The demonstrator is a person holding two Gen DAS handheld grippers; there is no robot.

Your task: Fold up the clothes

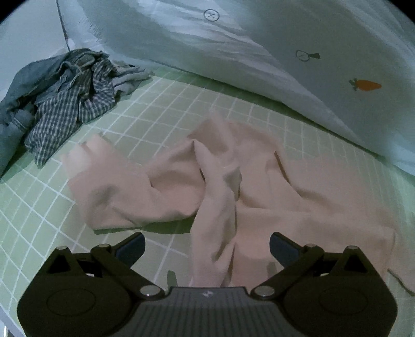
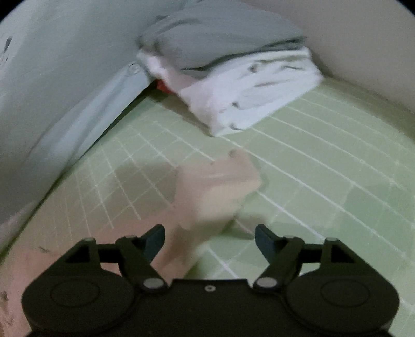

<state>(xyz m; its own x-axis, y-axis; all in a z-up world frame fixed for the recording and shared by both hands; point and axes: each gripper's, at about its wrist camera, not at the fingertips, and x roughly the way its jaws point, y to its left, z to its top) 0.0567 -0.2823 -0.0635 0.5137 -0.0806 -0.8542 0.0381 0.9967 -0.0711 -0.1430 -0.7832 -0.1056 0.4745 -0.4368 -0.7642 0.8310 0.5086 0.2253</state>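
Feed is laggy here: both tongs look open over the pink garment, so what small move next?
Probably lower the left tongs and close on the raised ridge of the crumpled pink garment lying between the open fingers; nothing is gripped yet.

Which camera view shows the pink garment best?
The left wrist view: the pink garment lies crumpled across the green grid mat, almost whole. The right wrist view shows only a blurred part of it.

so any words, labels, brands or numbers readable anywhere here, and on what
No readable words or numbers in either view.
White quilt: printed pictures only, an orange carrot and two small circled marks, too small to read.
Left gripper: a small pale logo on its body, too small to read.
Folded white garment: dark marks, blurred.
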